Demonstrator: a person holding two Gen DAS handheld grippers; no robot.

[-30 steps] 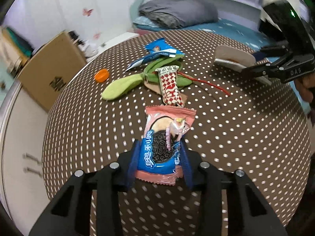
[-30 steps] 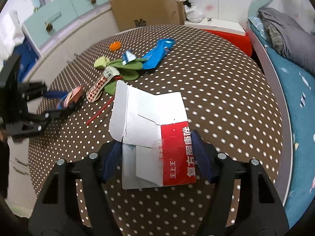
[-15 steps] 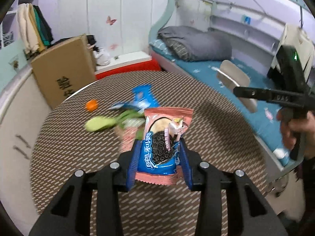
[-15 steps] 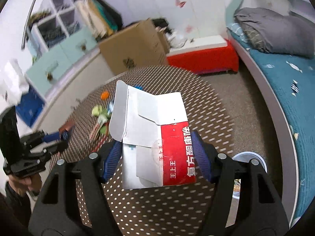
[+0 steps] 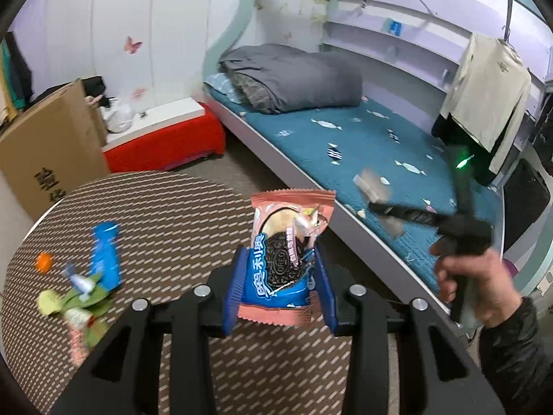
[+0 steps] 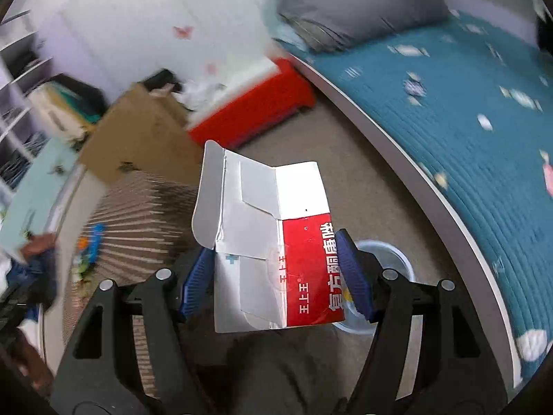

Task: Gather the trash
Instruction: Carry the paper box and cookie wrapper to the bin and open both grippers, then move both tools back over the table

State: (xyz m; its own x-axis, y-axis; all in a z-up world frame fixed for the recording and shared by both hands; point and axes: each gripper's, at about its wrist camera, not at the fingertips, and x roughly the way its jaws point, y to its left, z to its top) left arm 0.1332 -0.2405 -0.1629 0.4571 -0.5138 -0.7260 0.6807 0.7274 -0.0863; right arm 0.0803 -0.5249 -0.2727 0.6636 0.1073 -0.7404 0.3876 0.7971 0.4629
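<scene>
My left gripper [image 5: 279, 287] is shut on a pink and blue Oreo wrapper [image 5: 285, 257], held up above the round dotted table [image 5: 166, 214]. My right gripper [image 6: 274, 276] is shut on a flattened red and white carton [image 6: 269, 249], held over the floor beside the table. A pale blue bin [image 6: 390, 259] shows on the floor just behind the carton, mostly hidden by it. The right gripper also shows blurred in the left wrist view [image 5: 390, 207], over the bed edge. More trash lies on the table: a blue wrapper [image 5: 105, 257], green peels [image 5: 72, 299], an orange cap [image 5: 44, 262].
A bed with a teal cover [image 5: 363, 145] and grey quilt [image 5: 293, 79] runs along the right. A red and white bench [image 5: 162, 135] and a cardboard box [image 5: 45, 152] stand beyond the table. Pale cabinets [image 6: 31, 186] are at the left.
Both grippers have lifted and swung right, away from the table towards the bed side, each still holding its item. The bin has come closer under the right gripper.
</scene>
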